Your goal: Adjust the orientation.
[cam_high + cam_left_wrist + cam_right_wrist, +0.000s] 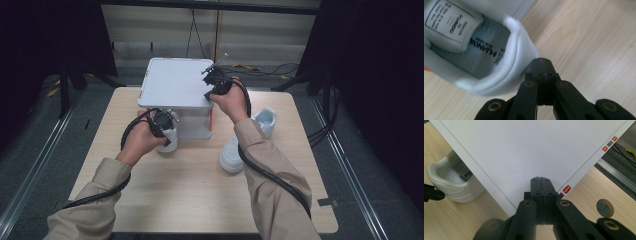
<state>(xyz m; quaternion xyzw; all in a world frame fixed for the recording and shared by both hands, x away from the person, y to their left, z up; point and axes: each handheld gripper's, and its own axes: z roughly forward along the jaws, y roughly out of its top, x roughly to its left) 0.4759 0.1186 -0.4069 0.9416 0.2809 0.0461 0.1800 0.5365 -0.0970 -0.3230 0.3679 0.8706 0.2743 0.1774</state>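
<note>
We pinch the heel collar of the white shoe point(499, 75) with our left tongs point(541, 62) to slide it on the tabletop point(190, 190); our closed, empty right tongs point(540, 181) steady the box lid point(529, 152).

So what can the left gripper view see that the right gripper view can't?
Left gripper view: the printed label up close, and the left tongs, shut by the heel. Right gripper view: the white lid, a round hole, and the right tongs, shut. Both: the white shoe and the wooden table.
</note>
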